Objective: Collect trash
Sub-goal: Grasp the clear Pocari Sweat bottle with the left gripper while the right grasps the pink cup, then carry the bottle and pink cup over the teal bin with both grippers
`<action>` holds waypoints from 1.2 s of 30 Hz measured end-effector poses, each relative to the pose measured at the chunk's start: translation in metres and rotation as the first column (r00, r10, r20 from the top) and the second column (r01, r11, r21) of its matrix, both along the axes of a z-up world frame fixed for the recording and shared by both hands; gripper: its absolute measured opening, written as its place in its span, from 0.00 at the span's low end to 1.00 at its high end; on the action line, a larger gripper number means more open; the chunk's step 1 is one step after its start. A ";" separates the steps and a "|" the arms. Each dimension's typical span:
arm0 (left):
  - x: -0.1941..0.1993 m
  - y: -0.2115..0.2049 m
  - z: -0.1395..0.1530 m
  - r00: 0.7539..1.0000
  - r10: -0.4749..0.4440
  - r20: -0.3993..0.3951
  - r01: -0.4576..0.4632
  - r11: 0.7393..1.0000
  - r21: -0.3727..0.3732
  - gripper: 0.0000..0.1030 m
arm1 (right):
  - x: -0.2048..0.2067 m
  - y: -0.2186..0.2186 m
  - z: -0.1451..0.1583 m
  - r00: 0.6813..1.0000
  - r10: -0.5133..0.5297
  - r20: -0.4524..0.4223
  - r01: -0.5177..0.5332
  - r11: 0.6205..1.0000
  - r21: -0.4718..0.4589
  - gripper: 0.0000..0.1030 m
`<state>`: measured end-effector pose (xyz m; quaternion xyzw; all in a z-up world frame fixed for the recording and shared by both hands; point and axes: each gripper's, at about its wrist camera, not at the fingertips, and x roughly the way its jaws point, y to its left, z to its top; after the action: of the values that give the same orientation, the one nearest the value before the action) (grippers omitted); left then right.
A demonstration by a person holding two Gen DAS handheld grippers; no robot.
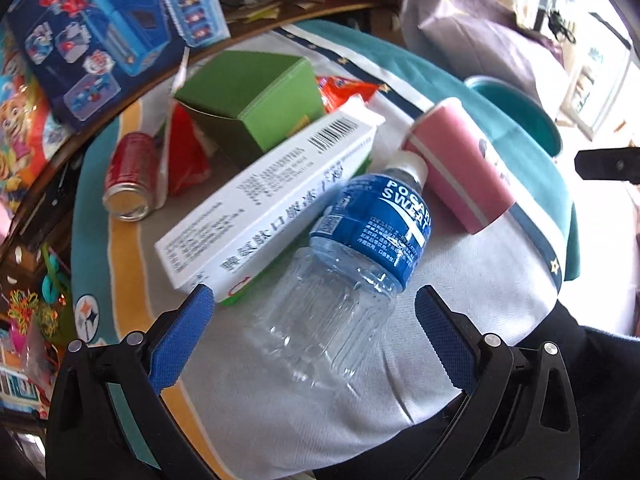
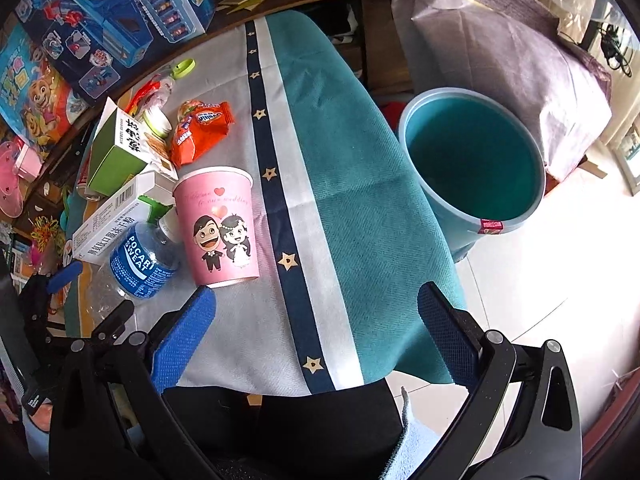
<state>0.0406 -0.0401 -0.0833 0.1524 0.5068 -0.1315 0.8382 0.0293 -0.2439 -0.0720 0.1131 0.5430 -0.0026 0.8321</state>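
A clear Pocari Sweat bottle (image 1: 352,256) with a blue label lies on the cloth-covered table. Its base points at my left gripper (image 1: 316,320), which is open, a blue pad on either side of the base and a gap on each side. A white carton (image 1: 264,204) leans against the bottle's left. A pink paper cup (image 2: 218,228) with a cartoon couple sits by the bottle's cap. My right gripper (image 2: 316,320) is open over bare cloth, just right of the cup, holding nothing. The teal bin (image 2: 516,222) stands on the floor past the table's right edge.
Behind the carton are a green box (image 1: 256,96), a red can (image 1: 130,176) on its side and orange snack wrappers (image 2: 200,128). Toy boxes (image 2: 112,20) line the far left. A purple bag (image 2: 500,48) sits behind the bin. White tiled floor (image 2: 540,280) is at right.
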 end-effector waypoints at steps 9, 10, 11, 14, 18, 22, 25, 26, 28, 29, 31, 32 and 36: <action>-0.005 0.003 -0.010 0.997 -0.032 -0.074 0.024 0.994 -0.111 0.67 | 0.029 0.003 -0.010 0.999 0.034 -0.016 -0.032 0.996 0.083 0.94; -0.007 0.004 -0.010 0.996 -0.030 -0.080 0.020 0.993 -0.120 0.67 | 0.035 0.008 -0.010 0.999 0.050 -0.010 -0.049 0.995 0.088 0.91; -0.006 0.005 -0.010 0.996 -0.023 -0.086 0.012 0.992 -0.127 0.68 | 0.039 0.012 -0.011 0.998 0.067 -0.008 -0.066 0.993 0.095 0.88; -0.005 0.011 -0.012 0.994 -0.012 -0.104 -0.004 0.989 -0.149 0.70 | 0.060 0.035 -0.021 0.988 0.152 -0.033 -0.146 0.980 0.135 0.82; 0.001 0.014 -0.019 0.991 0.007 -0.136 -0.027 0.989 -0.147 0.77 | 0.078 0.053 -0.037 0.975 0.209 -0.074 -0.193 0.965 0.175 0.75; 0.005 0.010 -0.025 0.987 -0.001 -0.158 -0.020 0.991 -0.134 0.84 | 0.088 0.063 -0.047 0.968 0.236 -0.085 -0.215 0.956 0.201 0.75; 0.011 0.005 -0.030 0.986 -0.007 -0.168 -0.015 0.992 -0.127 0.84 | 0.091 0.064 -0.055 0.966 0.239 -0.103 -0.209 0.948 0.239 0.75; 0.013 0.003 -0.032 0.985 -0.008 -0.175 -0.015 0.992 -0.129 0.84 | 0.092 0.064 -0.057 0.965 0.238 -0.109 -0.205 0.946 0.251 0.75; 0.016 0.000 -0.036 0.983 -0.008 -0.186 -0.017 0.991 -0.130 0.84 | 0.091 0.064 -0.059 0.963 0.250 -0.101 -0.214 0.937 0.277 0.64; 0.016 -0.001 -0.035 0.985 -0.004 -0.173 -0.019 0.991 -0.132 0.83 | 0.090 0.063 -0.056 0.963 0.253 -0.094 -0.219 0.935 0.278 0.57; 0.016 -0.003 -0.032 0.987 -0.005 -0.159 -0.016 0.991 -0.131 0.68 | 0.087 0.060 -0.050 0.966 0.247 -0.073 -0.223 0.943 0.246 0.56; 0.016 -0.004 -0.031 0.986 -0.010 -0.164 -0.013 0.990 -0.140 0.67 | 0.086 0.057 -0.047 0.968 0.242 -0.069 -0.219 0.945 0.245 0.56; 0.012 -0.009 -0.021 0.989 0.003 -0.145 -0.022 0.991 -0.130 0.66 | 0.078 0.040 -0.039 0.976 0.213 -0.055 -0.191 0.945 0.265 0.56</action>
<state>0.0526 -0.0491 -0.1044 0.0838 0.5572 -0.1699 0.8085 0.1077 -0.2043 -0.1108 0.1640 0.5817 0.1487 0.7827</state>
